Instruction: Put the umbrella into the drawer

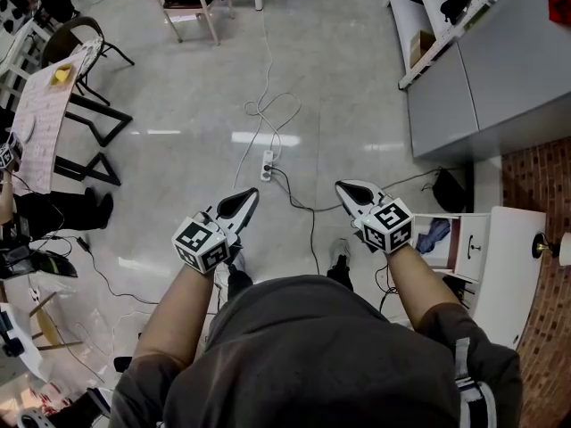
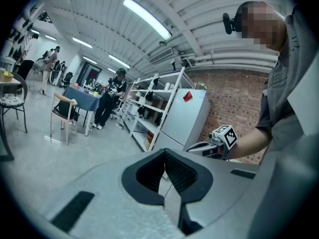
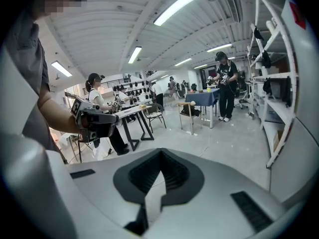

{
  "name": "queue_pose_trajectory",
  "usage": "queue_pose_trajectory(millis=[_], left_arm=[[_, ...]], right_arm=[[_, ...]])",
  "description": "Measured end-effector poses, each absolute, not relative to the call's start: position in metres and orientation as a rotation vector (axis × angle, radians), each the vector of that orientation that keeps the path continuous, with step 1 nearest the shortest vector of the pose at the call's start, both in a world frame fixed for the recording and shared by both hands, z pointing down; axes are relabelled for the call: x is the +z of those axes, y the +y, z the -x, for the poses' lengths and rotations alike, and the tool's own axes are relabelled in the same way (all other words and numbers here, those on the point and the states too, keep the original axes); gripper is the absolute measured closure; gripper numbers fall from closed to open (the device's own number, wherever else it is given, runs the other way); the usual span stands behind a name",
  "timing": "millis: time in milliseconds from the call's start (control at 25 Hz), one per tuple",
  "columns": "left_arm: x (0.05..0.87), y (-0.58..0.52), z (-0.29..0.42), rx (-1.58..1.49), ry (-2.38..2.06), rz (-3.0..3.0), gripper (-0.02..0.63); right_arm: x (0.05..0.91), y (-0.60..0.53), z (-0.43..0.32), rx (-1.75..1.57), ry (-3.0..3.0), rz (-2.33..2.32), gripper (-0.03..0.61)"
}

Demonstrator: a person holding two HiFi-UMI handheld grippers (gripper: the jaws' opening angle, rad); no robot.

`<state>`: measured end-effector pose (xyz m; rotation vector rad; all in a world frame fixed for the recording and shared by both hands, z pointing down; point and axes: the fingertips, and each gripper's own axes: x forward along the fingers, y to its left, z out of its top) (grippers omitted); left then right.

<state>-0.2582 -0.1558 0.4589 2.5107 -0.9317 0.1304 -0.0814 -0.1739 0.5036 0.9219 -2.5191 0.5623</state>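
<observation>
We held both grippers over grey floor, apart. Left gripper: jaws clenched, nothing between. Right gripper: jaws clenched, empty too. Blue item lay inside open drawer of white cabinet, beside right gripper. Umbrella or not, we could not tell.

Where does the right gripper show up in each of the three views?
Head view: right gripper, centre right, shut, over the floor.
Left gripper view: right gripper, right of centre, before the brick wall.
Right gripper view: right gripper, bottom centre, close up.
Shared landmark: white shelving, in all three.
</observation>
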Motion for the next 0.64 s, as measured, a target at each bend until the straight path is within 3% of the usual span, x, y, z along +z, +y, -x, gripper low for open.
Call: queue_pose_trajectory(millis=[640], left_arm=[[0.4623,-0.1475,0.2544,0.118,-0.918,-2.527,0.607]], right_arm=[[0.5038,-0.1668,0.0745,0.564,-2.513,-0.937,0.588]])
